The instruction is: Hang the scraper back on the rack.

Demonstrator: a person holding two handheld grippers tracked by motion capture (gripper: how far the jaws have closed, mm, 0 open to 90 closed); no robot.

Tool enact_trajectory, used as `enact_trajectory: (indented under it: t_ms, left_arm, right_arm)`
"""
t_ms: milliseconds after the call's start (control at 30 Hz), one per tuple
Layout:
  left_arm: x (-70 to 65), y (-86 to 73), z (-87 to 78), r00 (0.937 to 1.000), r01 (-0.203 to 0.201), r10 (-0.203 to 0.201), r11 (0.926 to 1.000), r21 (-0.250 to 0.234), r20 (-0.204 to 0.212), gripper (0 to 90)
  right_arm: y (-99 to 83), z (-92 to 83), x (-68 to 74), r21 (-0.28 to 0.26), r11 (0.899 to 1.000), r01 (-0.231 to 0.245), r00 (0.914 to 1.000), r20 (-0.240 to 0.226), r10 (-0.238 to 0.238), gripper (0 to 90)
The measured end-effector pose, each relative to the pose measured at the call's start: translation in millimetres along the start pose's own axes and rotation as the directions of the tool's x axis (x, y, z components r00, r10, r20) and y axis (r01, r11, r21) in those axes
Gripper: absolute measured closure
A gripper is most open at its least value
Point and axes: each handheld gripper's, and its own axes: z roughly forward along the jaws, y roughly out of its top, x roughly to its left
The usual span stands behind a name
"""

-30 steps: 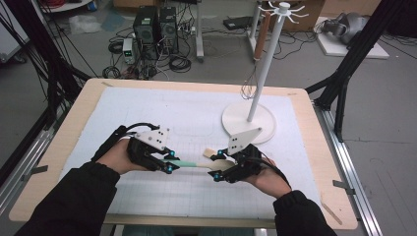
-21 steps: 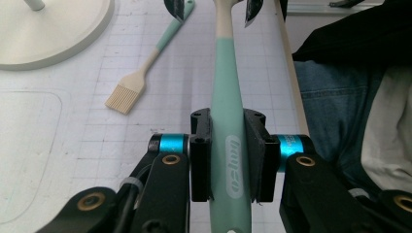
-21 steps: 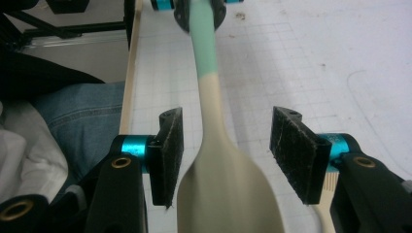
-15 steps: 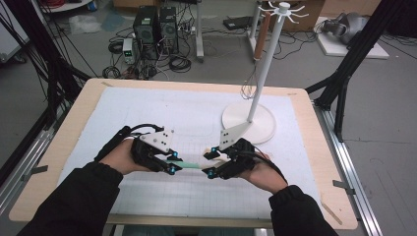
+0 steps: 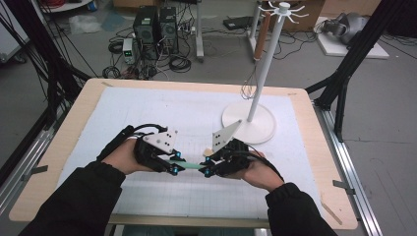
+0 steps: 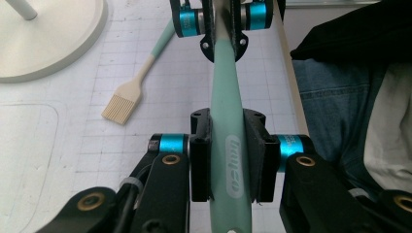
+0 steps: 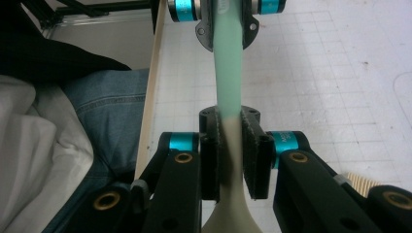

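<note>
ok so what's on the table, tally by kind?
Mint-handled utensils: 2 (held utensil, brush lying loose)
Hook stand: 1
Tools: 2 (left tool clamped on the held utensil; right tool, jaws just closing onto its other end)
Total: 5

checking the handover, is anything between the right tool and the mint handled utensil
Nothing visible. The right tool has just been closing and its pads now press on the utensil where mint turns cream; the left tool grips the mint end.
</note>
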Motion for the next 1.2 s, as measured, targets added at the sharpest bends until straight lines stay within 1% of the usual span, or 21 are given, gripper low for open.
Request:
enact_trajectory:
  t_ms: [67,167,200,233,267,333,367,400,467,533,600,633,667,800,867,1000,1067,1100,1200]
  left_arm:
    - [0.2,-0.2,0.7,1.0000,0.007,-0.007,1.0000,-0.004,-0.003,74.2]
    - [1.2,-0.6,-0.4,0.9997,0.025,-0.025,0.9996,-0.012,-0.002,73.7]
    - [1.9,-1.0,-1.6,0.9994,0.035,-0.035,0.9994,-0.009,0.000,72.5]
    - [2.6,-1.9,-2.4,0.9988,0.049,-0.049,0.9987,-0.016,-0.007,68.9]
    - [3.1,-3.0,-3.5,0.9982,0.059,-0.059,0.9980,-0.023,-0.007,67.5]
    - [3.5,-4.8,-5.2,0.9980,0.061,-0.062,0.9978,-0.026,-0.014,68.0]
    - [3.9,-5.6,-5.8,0.9975,0.067,-0.067,0.9975,-0.022,-0.021,68.0]
    - [3.9,-6.3,-6.0,0.9968,0.074,-0.075,0.9968,-0.028,-0.028,68.0]
    - [4.3,-6.6,-7.2,0.9965,0.079,-0.080,0.9964,-0.032,-0.025,69.4]
    - [4.1,-6.5,-7.6,0.9967,0.077,-0.078,0.9965,-0.033,-0.024,72.6]
    - [4.0,-6.5,-7.9,0.9966,0.077,-0.078,0.9965,-0.033,-0.027,72.6]
    - [3.5,-6.3,-8.0,0.9970,0.069,-0.070,0.9972,-0.029,-0.034,72.6]
    - [3.1,-6.3,-7.8,0.9970,0.065,-0.066,0.9974,-0.031,-0.039,72.7]
    - [3.0,-6.4,-7.8,0.9980,0.059,-0.059,0.9981,-0.018,-0.023,76.2]
    - [2.7,-6.6,-8.1,0.9981,0.056,-0.056,0.9983,-0.016,-0.026,80.3]
    - [1.9,-7.1,-8.6,0.9980,0.057,-0.058,0.9977,-0.037,-0.026,80.6]
    - [1.3,-6.3,-8.3,0.9991,0.041,-0.041,0.9990,-0.020,-0.013,81.5]
    - [0.2,-6.3,-7.1,0.9991,0.035,-0.036,0.9991,-0.023,-0.021,81.8]
    - [-0.4,-6.1,-6.7,0.9994,0.030,-0.030,0.9994,-0.015,-0.017,82.0]
  right_arm:
    - [-0.5,0.1,0.1,0.004,1.000,0.004,1.0000,0.004,-0.004,80.5]
    - [-2.0,-0.2,1.2,-0.005,1.000,0.014,0.9997,0.020,-0.014,80.9]
    - [-2.4,-0.4,1.7,-0.003,1.000,0.020,0.9994,0.027,-0.020,81.0]
    - [-3.1,-0.6,2.1,0.006,1.000,0.023,0.9991,0.037,-0.023,81.0]
    - [-4.1,-0.7,2.5,0.011,1.000,0.021,0.9990,0.039,-0.021,81.0]
    - [-5.7,-1.5,2.5,0.002,1.000,0.024,0.9986,0.048,-0.024,81.0]
    - [-5.9,-2.0,2.6,-0.002,1.000,0.024,0.9981,0.057,-0.024,81.0]
    - [-6.1,-3.5,2.8,-0.005,1.000,0.021,0.9982,0.057,-0.021,81.0]
    - [-6.0,-4.6,3.0,-0.010,1.000,0.026,0.9976,0.065,-0.025,81.0]
    - [-6.0,-5.2,3.2,-0.013,0.999,0.030,0.9969,0.073,-0.029,81.0]
    - [-5.8,-5.1,3.1,-0.018,0.999,0.039,0.9960,0.082,-0.037,81.0]
    - [-5.7,-4.9,3.5,-0.015,0.999,0.033,0.9963,0.080,-0.032,80.9]
    - [-5.6,-4.4,3.6,-0.013,0.999,0.038,0.9954,0.088,-0.037,80.9]
    - [-5.4,-1.6,5.6,0.014,0.999,0.051,0.9935,0.101,-0.052,81.6]
    - [-5.3,0.2,6.4,0.023,0.998,0.054,0.9935,0.099,-0.056,83.5]
    - [-6.8,0.0,6.5,0.009,0.999,0.047,0.9938,0.100,-0.048,83.9]
    - [-7.1,0.5,7.2,0.014,0.999,0.049,0.9934,0.103,-0.050,83.8]
    - [-7.1,0.8,7.5,0.019,0.998,0.052,0.9932,0.103,-0.054,83.8]
    - [-7.2,2.0,8.0,0.028,0.998,0.054,0.9933,0.101,-0.057,83.4]
